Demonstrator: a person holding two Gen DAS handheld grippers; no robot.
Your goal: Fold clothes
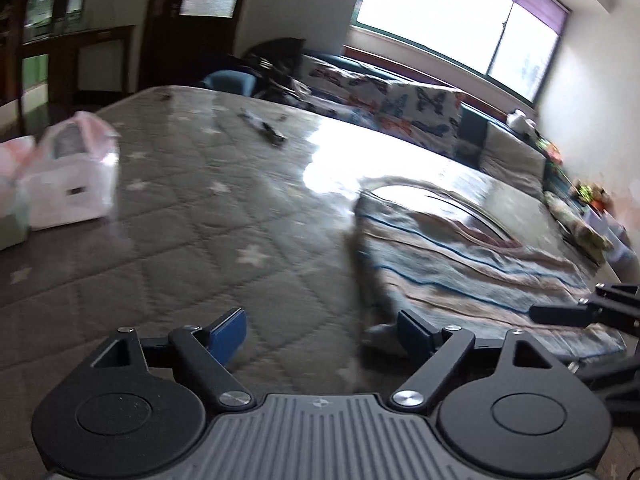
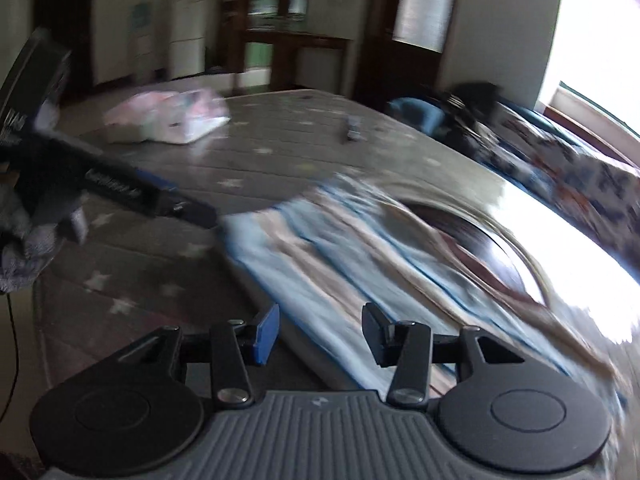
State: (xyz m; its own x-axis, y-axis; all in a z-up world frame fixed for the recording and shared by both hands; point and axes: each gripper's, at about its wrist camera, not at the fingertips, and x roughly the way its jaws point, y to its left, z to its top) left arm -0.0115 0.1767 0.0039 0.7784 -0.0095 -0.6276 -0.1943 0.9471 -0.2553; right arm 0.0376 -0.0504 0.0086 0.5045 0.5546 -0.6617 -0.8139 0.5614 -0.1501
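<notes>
- Left wrist view: the left gripper (image 1: 320, 334) hangs over the quilted mattress (image 1: 180, 240) with its jaws spread wide and nothing between them. The striped garment (image 1: 460, 264) lies flat on the mattress ahead and to the right, its near-left corner just in front of the right-hand blue pad (image 1: 412, 334). Whether pad and cloth touch is hard to tell through the blur.
- Left wrist view: the right gripper (image 1: 560, 314) shows at the right edge, low over the garment's near edge. A pink and white bag (image 1: 68, 176) sits far left, well apart from the work.
- Right wrist view: the right gripper (image 2: 320, 334) has its jaws roughly half apart, with the garment's (image 2: 360, 260) near edge running beneath them. No cloth is pinched. The left gripper (image 2: 160, 196), held in a gloved hand (image 2: 28, 224), points at the garment's left corner.
- Judgement: the step in hand looks like taking hold of the near edge for a fold. It goes best if each gripper settles on its own corner, bites only the top layers rather than the mattress cover, and both lift evenly so the stripes stay straight.
</notes>
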